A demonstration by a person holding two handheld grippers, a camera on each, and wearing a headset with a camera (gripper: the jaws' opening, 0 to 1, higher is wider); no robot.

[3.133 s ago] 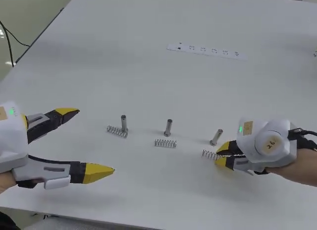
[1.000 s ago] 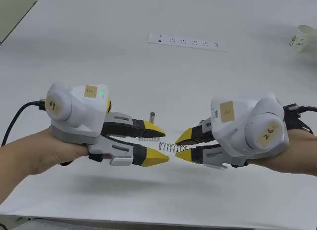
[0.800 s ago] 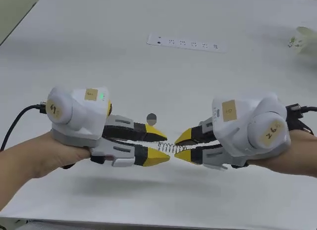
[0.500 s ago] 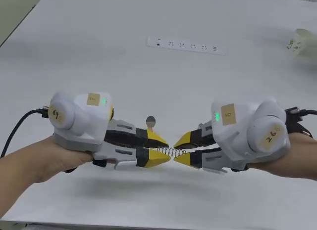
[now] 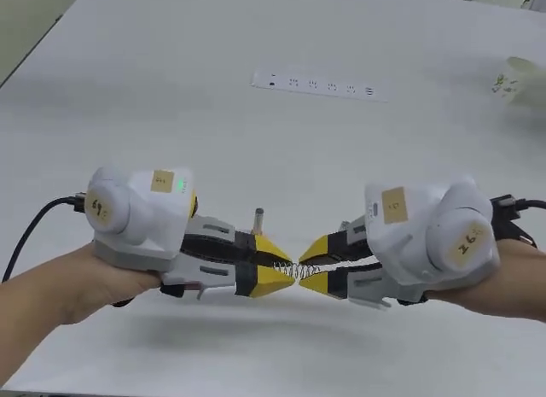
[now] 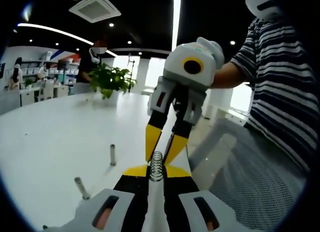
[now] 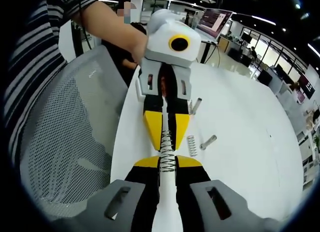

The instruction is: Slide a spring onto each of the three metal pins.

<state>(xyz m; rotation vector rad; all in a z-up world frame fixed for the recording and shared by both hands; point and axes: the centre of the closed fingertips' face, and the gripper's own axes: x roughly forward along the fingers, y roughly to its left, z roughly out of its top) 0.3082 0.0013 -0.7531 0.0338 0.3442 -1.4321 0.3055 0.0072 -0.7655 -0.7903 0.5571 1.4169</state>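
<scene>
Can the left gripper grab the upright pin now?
Probably not: the left gripper is shut on the spring that the right gripper also holds. The upright pin itself stands unobstructed.

A: Seeing the spring point(image 5: 293, 267) shining like thin bare metal wire?
B: Yes, and seeing the pin point(image 5: 258, 218) gleaming smooth and grey, metal too.
A: Looking at the left gripper point(image 5: 284, 269) and the right gripper point(image 5: 305, 269): shining white plastic shells, duller yellow tips.
B: Noticing the table point(image 5: 171, 90) looking white, smooth and matt, and the chair point(image 7: 65, 132) showing grey woven mesh.
</scene>
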